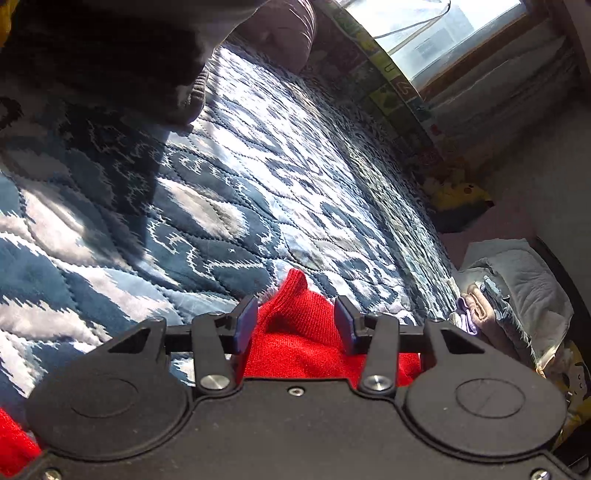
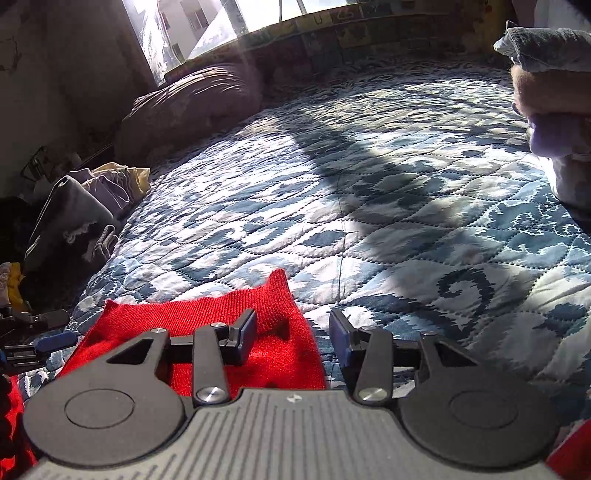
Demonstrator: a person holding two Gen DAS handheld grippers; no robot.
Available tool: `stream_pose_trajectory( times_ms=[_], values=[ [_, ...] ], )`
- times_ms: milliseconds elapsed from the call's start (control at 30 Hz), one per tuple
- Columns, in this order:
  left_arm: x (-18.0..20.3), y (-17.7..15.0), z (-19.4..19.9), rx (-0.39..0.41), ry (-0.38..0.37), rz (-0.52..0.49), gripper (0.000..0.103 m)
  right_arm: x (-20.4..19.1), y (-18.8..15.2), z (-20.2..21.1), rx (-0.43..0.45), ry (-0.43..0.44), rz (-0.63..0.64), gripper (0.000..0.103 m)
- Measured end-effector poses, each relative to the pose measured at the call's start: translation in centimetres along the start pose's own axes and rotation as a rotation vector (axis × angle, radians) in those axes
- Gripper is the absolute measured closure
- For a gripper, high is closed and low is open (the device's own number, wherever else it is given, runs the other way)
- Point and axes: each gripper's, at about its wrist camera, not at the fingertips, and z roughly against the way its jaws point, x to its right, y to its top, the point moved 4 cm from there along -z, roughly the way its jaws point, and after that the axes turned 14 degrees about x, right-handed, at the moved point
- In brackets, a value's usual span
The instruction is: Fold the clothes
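A red knitted garment point(image 1: 299, 332) lies on a blue-and-white quilted bedspread point(image 1: 229, 192). In the left wrist view my left gripper point(image 1: 295, 325) is open, its blue-padded fingers point(image 1: 245, 323) standing either side of a raised corner of the red knit without pinching it. In the right wrist view the same red garment point(image 2: 207, 317) spreads flat under my right gripper point(image 2: 293, 334), which is open; its left finger point(image 2: 247, 334) sits over the cloth's right corner, its right finger over the bedspread point(image 2: 369, 192). The left gripper's fingers point(image 2: 55, 339) show at the far left edge.
A brownish pillow point(image 2: 192, 107) lies at the head of the bed under a window point(image 2: 236, 22). Heaped clothes point(image 2: 81, 206) sit at the bed's left side. A stack of folded clothes point(image 2: 554, 110) stands on the right. A dark garment point(image 1: 122, 51) hangs top left.
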Motion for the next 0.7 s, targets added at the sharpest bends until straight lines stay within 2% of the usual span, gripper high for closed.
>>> stream_pose_trajectory(
  times_ms=[67, 200, 333, 433, 533, 600, 700],
  values=[
    [-0.2, 1.2, 3.1, 0.069, 0.024, -0.026, 0.054, -0.8, 0.1, 1.8, 0.015, 0.033, 0.011, 0.058],
    [-1.3, 1.5, 9.6, 0.182, 0.179, -0.145, 0.054, -3.9, -2.3, 5.5, -0.017, 0.079, 0.108, 0.058],
    [-2.8, 0.1, 15.4, 0.247, 0.306, -0.234, 0.054, -7.9, -5.0, 9.7, -0.022, 0.147, 0.197, 0.058],
    [-4.4, -1.2, 19.1, 0.258, 0.358, -0.223, 0.054, -11.6, -8.1, 13.2, -0.019, 0.232, 0.308, 0.058],
    [-2.5, -3.6, 20.8, 0.216, 0.286, -0.272, 0.054, -15.1, -11.8, 16.5, -0.043, 0.313, 0.412, 0.060],
    [-0.2, -5.7, 20.8, 0.181, 0.226, -0.343, 0.055, -16.7, -13.8, 18.3, -0.042, 0.348, 0.477, 0.062],
    [2.8, -9.7, 20.2, 0.101, 0.149, -0.448, 0.055, -17.6, -16.2, 20.1, -0.070, 0.351, 0.550, 0.063]
  ],
)
